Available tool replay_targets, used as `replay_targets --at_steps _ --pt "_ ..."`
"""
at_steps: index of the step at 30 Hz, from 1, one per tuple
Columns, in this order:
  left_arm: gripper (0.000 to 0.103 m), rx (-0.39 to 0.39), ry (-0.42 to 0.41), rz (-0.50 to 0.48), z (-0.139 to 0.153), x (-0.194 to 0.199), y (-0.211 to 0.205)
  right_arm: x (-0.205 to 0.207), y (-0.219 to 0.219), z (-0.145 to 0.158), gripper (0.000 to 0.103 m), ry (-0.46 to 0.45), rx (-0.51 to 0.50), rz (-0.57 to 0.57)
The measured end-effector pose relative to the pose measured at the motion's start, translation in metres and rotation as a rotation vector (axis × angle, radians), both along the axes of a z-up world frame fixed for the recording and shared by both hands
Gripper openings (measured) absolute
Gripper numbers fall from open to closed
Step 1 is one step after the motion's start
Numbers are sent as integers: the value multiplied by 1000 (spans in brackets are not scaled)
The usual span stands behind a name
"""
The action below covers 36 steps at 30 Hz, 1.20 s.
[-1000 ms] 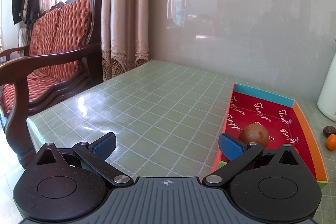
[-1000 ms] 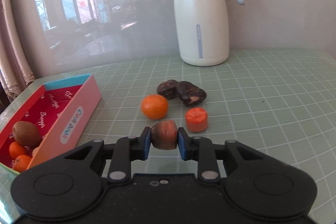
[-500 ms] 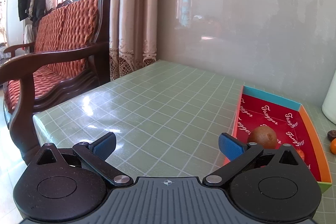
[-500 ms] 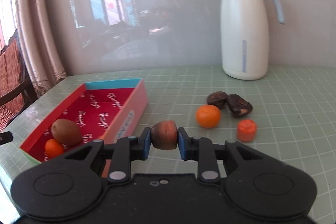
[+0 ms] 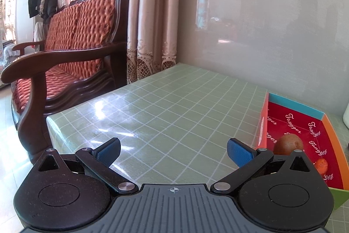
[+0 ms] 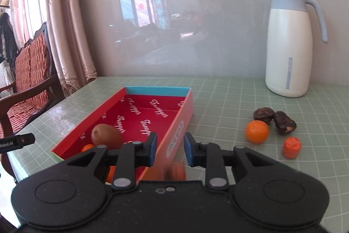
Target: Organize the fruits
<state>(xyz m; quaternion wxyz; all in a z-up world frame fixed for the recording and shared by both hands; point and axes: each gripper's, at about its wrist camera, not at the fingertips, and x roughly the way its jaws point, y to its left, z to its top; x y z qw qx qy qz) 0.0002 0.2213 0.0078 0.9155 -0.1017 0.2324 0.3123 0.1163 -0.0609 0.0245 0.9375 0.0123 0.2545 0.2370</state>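
Right wrist view: you are holding the right claw (image 6: 169,151) narrow and empty above the red box's (image 6: 183,115) near wall, and the brown fruit (image 6: 177,171) is showing blurred just beneath its pads. Your left claw (image 5: 173,151) is gaping wide over the surface (image 5: 174,106).

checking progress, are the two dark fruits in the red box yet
No, the dark fruits lie on the table beside the orange, outside the red box.

Both grippers tilted downward.
My left gripper (image 5: 174,150) has its jaws spread wide; my right gripper (image 6: 170,150) has its pads only narrowly apart.
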Motion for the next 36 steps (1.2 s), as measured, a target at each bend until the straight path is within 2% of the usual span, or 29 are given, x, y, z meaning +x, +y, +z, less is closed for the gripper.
replay_targets --at_steps 6,8,10,12,14,15,20,23,27,32,33,34,36 --pt "103 -6 -2 19 0 -5 7 -3 16 -1 24 -7 -33 36" --pt "103 -8 -3 22 -1 -6 8 2 9 -2 28 1 -51 -9" --pt "103 -8 -8 25 -1 -8 8 9 -8 -4 28 32 -20 -54" --pt "103 -24 -12 26 -1 -7 10 15 -25 -7 39 78 4 -93" --pt "103 -40 -14 22 -1 -6 10 15 -39 -11 43 126 47 -94" --pt "103 -44 -15 18 -1 -5 9 12 -42 -14 42 136 57 -75" --pt "103 -59 -28 -6 1 -1 3 -2 -31 -33 39 167 -35 -5" --pt "103 -51 -25 -24 1 2 -2 0 -27 -38 38 198 -2 12" --pt "103 -20 -18 -31 1 2 -6 5 -17 -40 38 196 -11 23" --pt "103 -24 -13 -16 0 1 -2 18 -9 -46 38 200 -21 18" --pt "103 -25 -13 -14 0 1 -1 20 -9 -48 33 207 -11 19" --pt "103 -26 -12 -12 0 1 0 22 -11 -48 32 216 6 24" --pt "103 -28 -13 -8 -1 0 2 20 -9 -47 31 191 -21 12"
